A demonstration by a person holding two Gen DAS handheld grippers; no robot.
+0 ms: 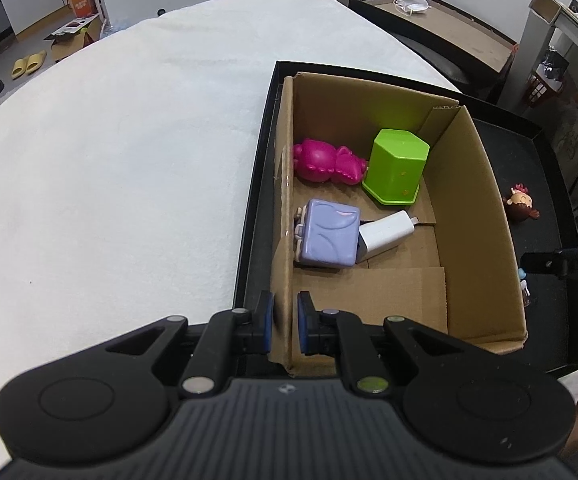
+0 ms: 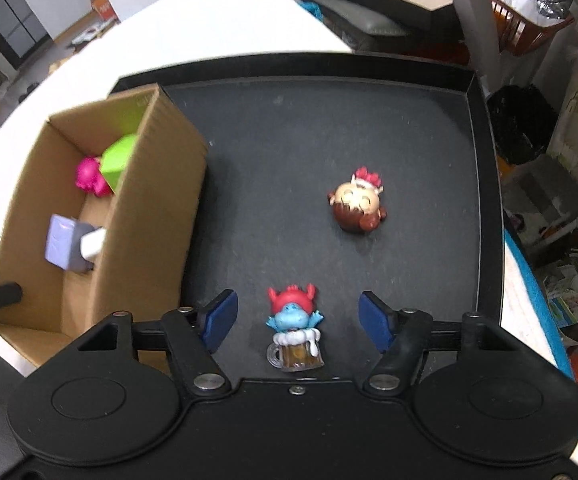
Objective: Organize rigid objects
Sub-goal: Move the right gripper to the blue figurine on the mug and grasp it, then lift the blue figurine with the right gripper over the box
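Observation:
A cardboard box (image 1: 477,208) stands in a black tray (image 2: 329,120) and holds a pink toy (image 1: 325,160), a green block (image 1: 397,164), a purple cube (image 1: 329,236) and a white charger (image 1: 385,232). My left gripper (image 1: 285,324) is shut on the box's left wall, one pad on each side. My right gripper (image 2: 297,320) is open, its pads either side of a blue figurine with red hair on a beer mug (image 2: 295,328), not touching it. A brown-haired round figurine (image 2: 359,204) lies farther off on the tray; it also shows in the left wrist view (image 1: 521,202).
The tray sits on a white cloth-covered table (image 1: 129,160). Beyond the tray's right rim (image 2: 489,200) are shelves and clutter. A dark desk (image 1: 441,28) with a mask and a bottle stands behind the table.

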